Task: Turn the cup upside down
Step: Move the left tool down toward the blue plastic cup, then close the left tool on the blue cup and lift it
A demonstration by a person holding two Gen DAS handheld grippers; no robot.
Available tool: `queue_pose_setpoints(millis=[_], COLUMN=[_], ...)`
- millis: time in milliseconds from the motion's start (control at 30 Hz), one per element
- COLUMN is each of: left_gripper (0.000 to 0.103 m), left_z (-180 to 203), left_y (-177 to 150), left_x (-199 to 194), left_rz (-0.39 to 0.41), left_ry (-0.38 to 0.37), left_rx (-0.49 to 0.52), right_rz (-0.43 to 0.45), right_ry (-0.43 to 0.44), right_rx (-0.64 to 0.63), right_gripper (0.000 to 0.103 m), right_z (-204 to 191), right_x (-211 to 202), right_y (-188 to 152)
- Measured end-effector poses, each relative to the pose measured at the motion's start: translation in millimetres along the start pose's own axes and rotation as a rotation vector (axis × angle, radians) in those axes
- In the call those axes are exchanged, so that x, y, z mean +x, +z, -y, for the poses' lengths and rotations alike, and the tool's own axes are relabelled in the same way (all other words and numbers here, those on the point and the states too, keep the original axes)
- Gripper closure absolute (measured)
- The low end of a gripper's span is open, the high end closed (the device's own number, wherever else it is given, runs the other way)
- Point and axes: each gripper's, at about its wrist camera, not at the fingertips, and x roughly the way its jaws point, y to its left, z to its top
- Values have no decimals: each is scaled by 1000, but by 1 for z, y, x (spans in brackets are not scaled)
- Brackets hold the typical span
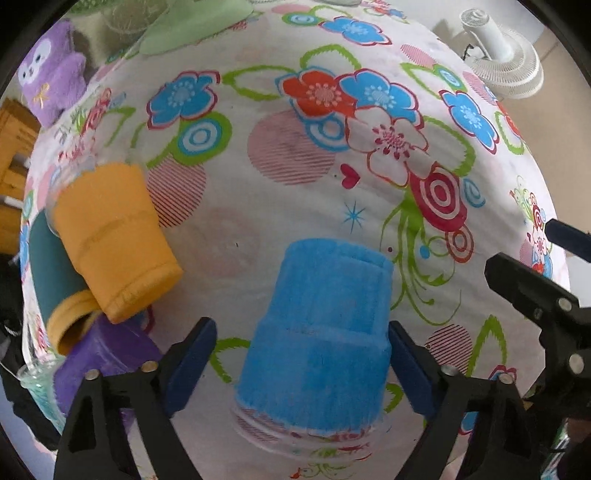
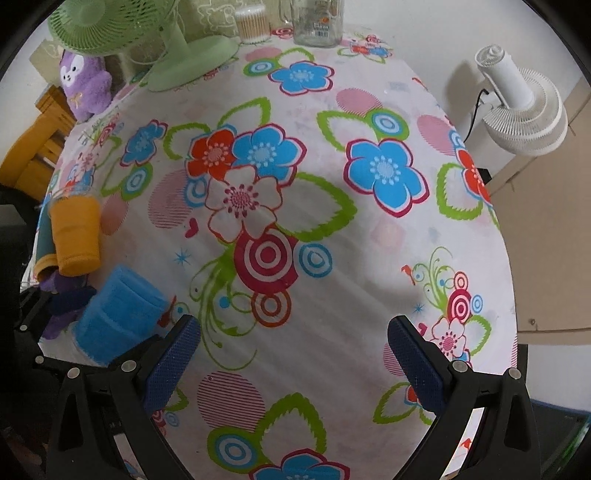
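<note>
The left gripper [image 1: 301, 360] has its fingers [image 1: 192, 363] spread wide on either side of the blue cup [image 1: 317, 339]. The right pad sits against or just beside the cup's wall, while the left pad stands apart from it, so nothing is clamped. The cup, wrapped in a fuzzy blue sleeve, stands upside down on the surface [image 1: 295, 184], with its clear rim down on the cloth and its closed base on top.

The right gripper [image 2: 293, 354] hangs over bare cloth with its fingers [image 2: 173, 358] wide apart and holding nothing. From its camera the blue cup [image 2: 118, 317] shows at the lower left, with the left gripper's dark fingers around it.

Left of the blue cup lies an orange cup [image 1: 114, 240], resting against a dark teal cup [image 1: 51, 273] with an orange lining; a purple cup [image 1: 107, 365] lies just below them. All three are bunched near the surface's left edge.

The surface is covered with a white cloth printed with blue, red and white flowers, green leaves and ringed circles. At its far end stand a green desk fan [image 2: 122, 33], a purple plush toy [image 2: 86, 83], a tub of cotton swabs [image 2: 253, 22] and a clear glass jar [image 2: 317, 22]. Beyond the right edge a white fan [image 2: 521, 107] stands by a pale wall, and a wooden chair [image 2: 37, 147] shows at the left.
</note>
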Motion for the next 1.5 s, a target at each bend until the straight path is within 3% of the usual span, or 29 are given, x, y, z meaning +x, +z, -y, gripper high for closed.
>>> queue_pose_setpoints(millis=[100,333,733,933,1067,1267,1500], left_gripper=[27,28,28,27,26,14,8], left_z=[2,11,-2,0,1,10,16], left_y=[-1,-5,-16,-28,-30,-33,-34], left_x=[4,1,-18,-7,2,-5,-49], left_rz=[-2,24,63,46,35,28,61], left_ry=[3,25,-82,-107,-102,-76,-18], left_rx=[-11,-78,-445,-557,-573,-552,-391], right_rz=[-8,-7,24,4,-25,-33,6], right_ry=[3,0,9,25,44,65,104], right_rx=[-5,-47,-209,-272,-287,-276,-245], right_gripper=[1,1,1,1,1,1,1], right_z=[0,-2,-18,-21,-19,-13,-17], right_x=[4,2,-14,-9,0,-2,-28], right_y=[0,6,29,32,30,25,23])
